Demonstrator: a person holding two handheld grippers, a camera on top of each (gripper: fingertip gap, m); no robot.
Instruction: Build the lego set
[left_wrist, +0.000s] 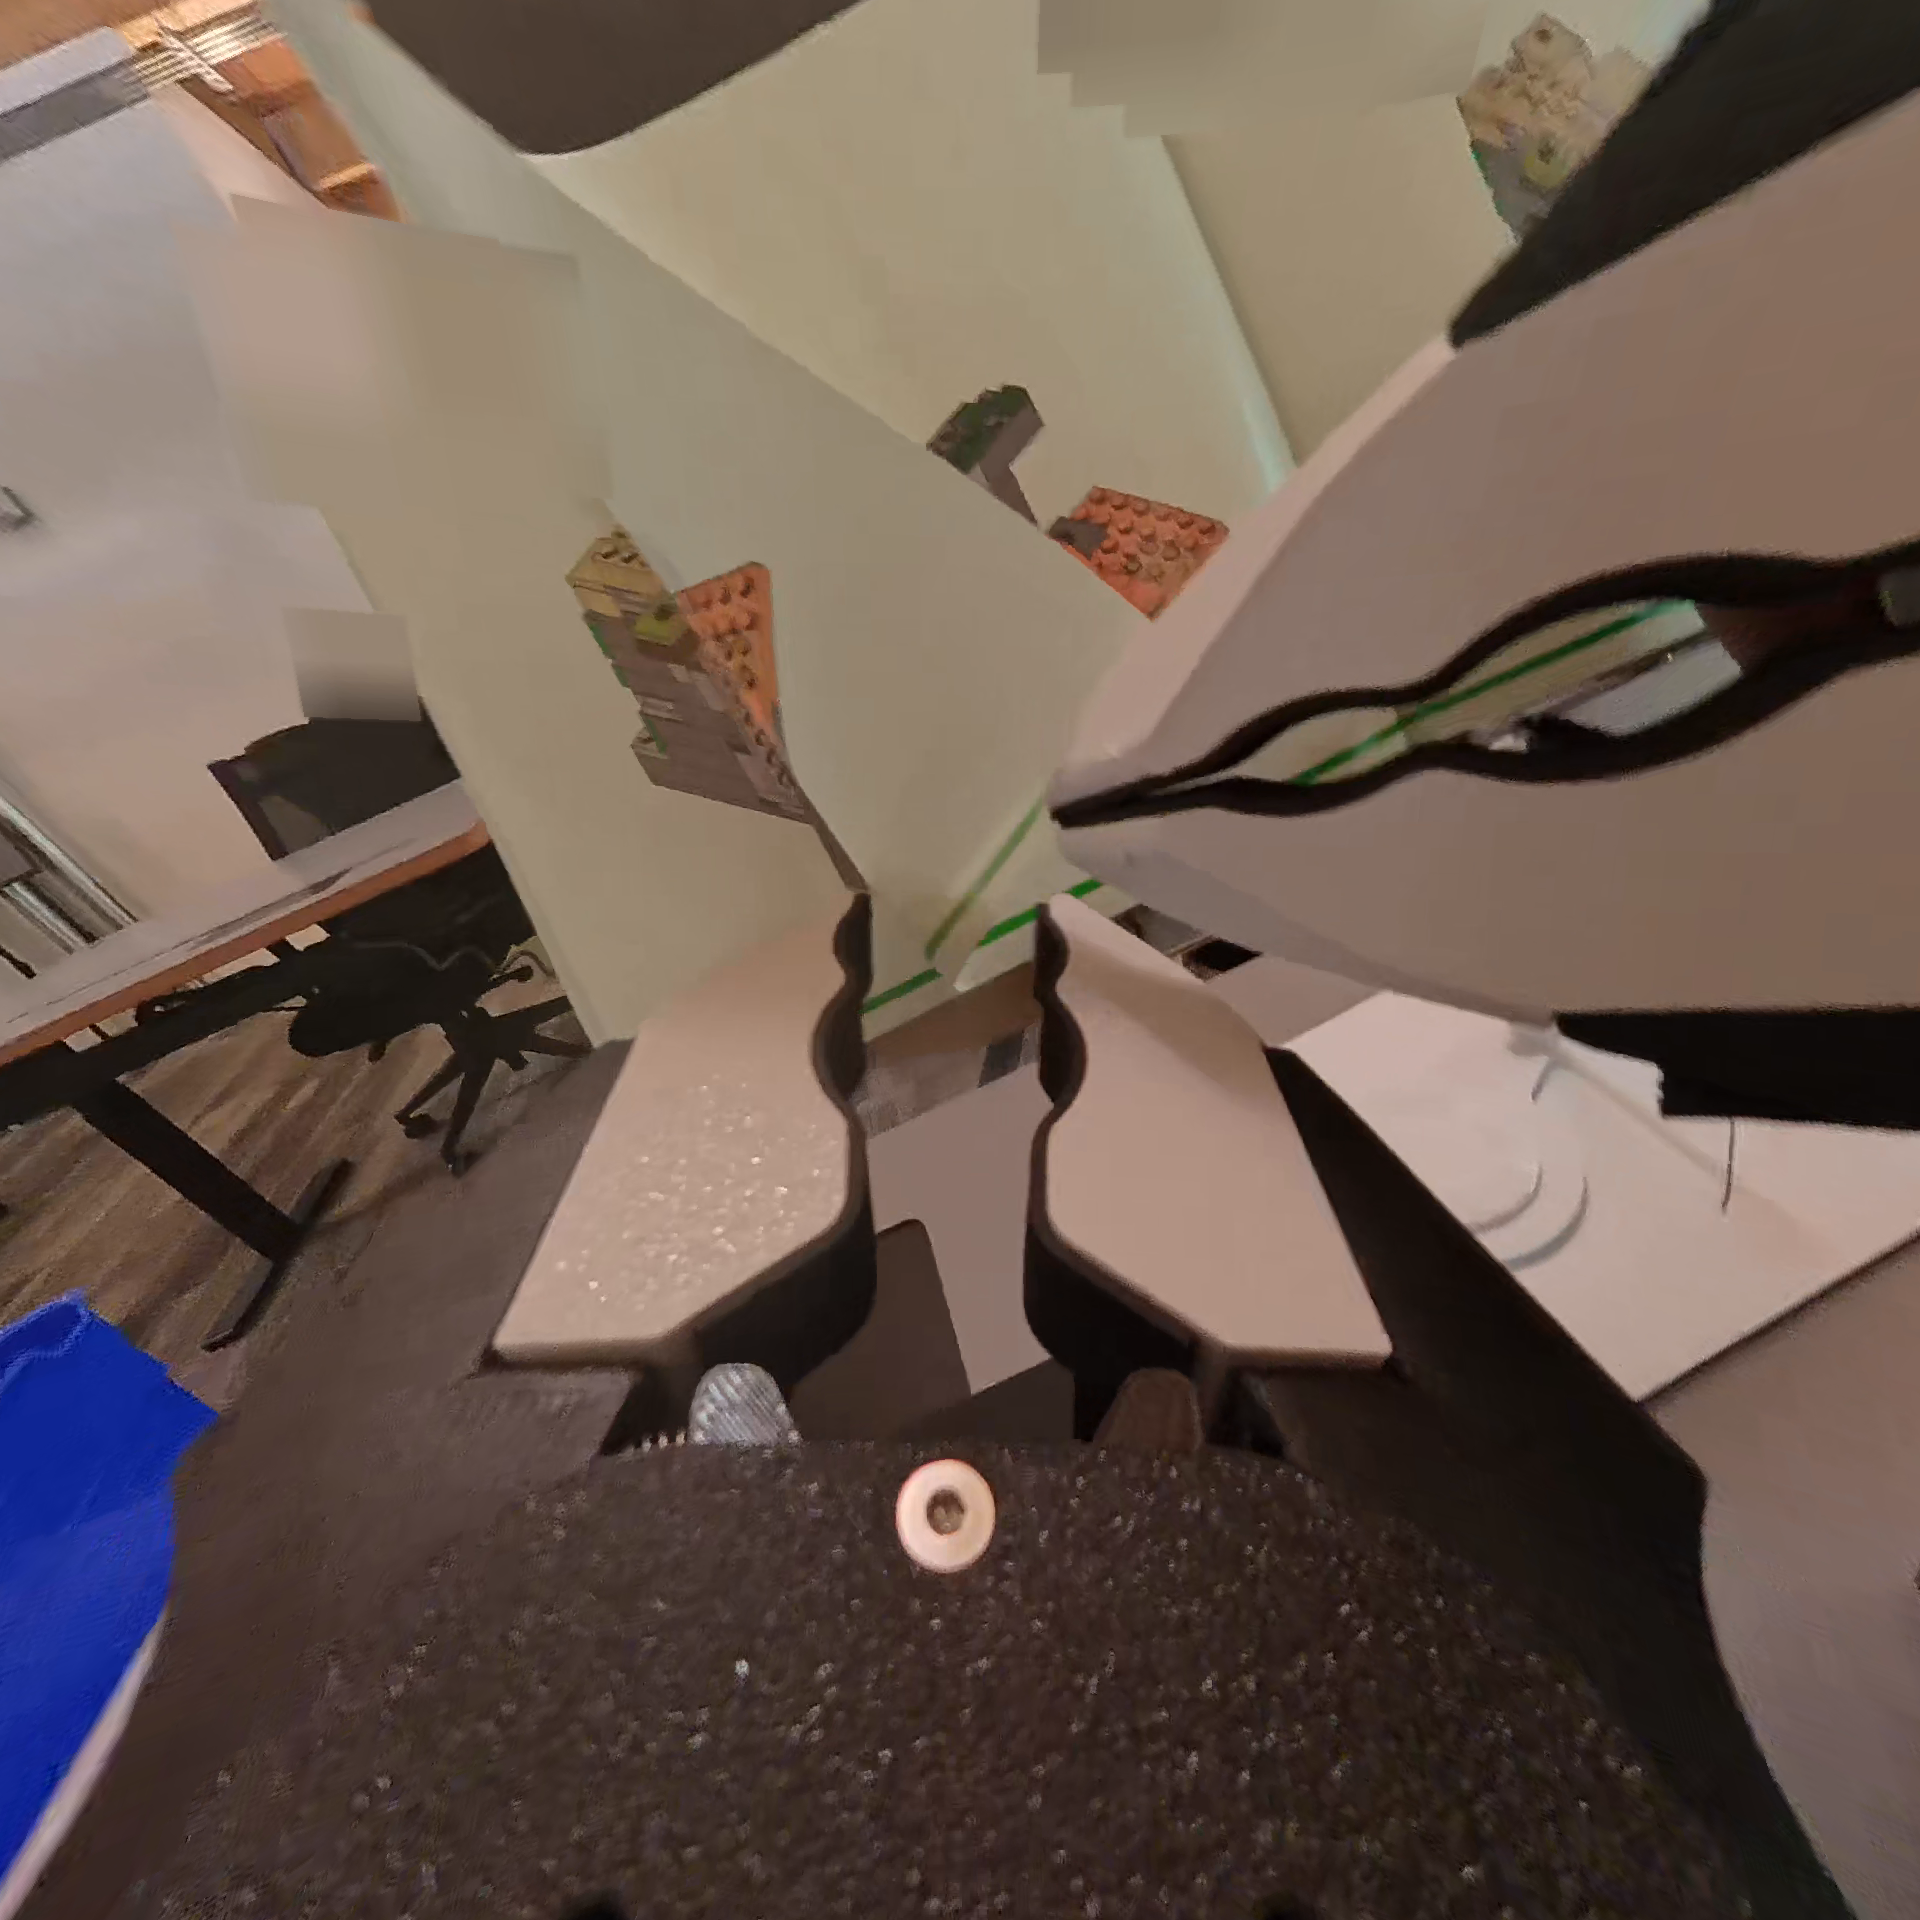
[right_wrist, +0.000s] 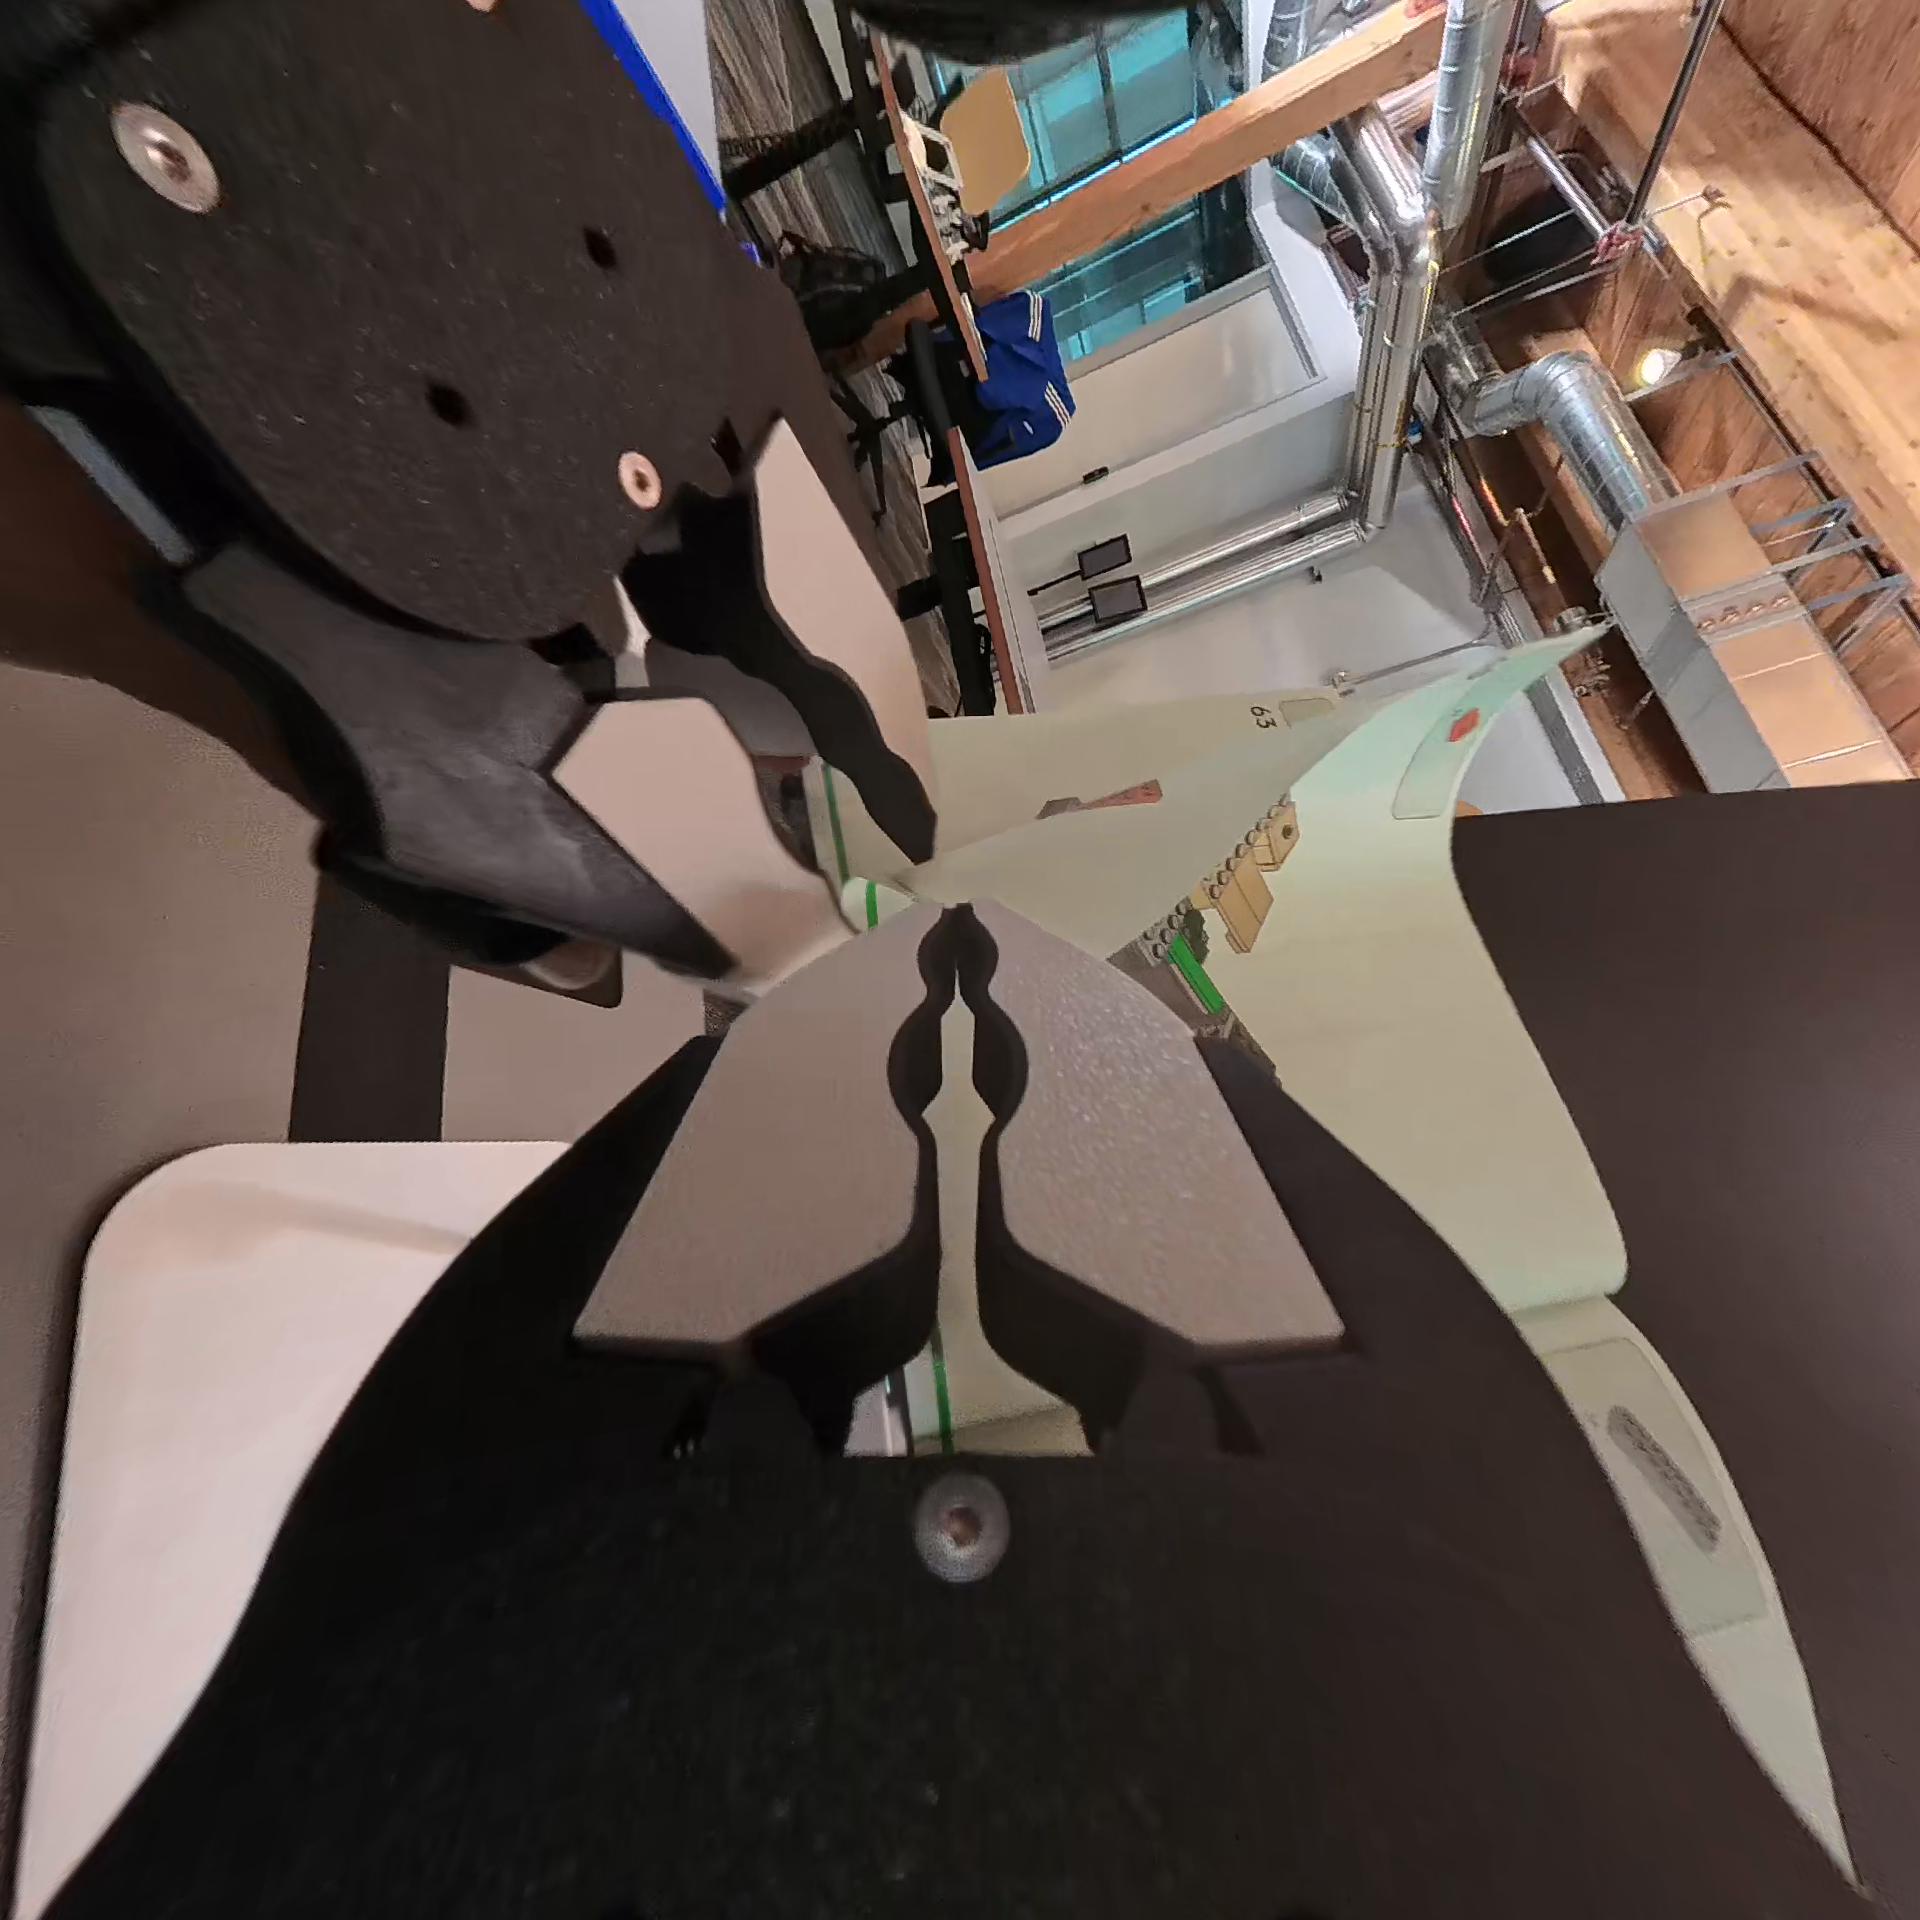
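The instruction booklet (left_wrist: 831, 312) is lifted off the table, its pale green pages fanned open and printed with brick pictures. My right gripper (right_wrist: 956, 920) is shut on the corner of one booklet page (right_wrist: 1455, 1039). In the left wrist view it comes in from the right (left_wrist: 1065, 810), pinching that page. My left gripper (left_wrist: 951, 909) is open, its fingertips on either side of the lower page edges with the green stripe. It also shows in the right wrist view (right_wrist: 821, 904), close to the right gripper's tips. No loose bricks are in view.
A white rounded board (right_wrist: 260, 1351) lies on the dark table (right_wrist: 1714, 1039) below the grippers, also seen in the left wrist view (left_wrist: 1558, 1143). A desk (left_wrist: 260, 904) and an office chair (left_wrist: 395, 997) stand behind. A blue object (left_wrist: 73, 1507) is at lower left. Across from one pair of fingers to the other is roughly 4 cm.
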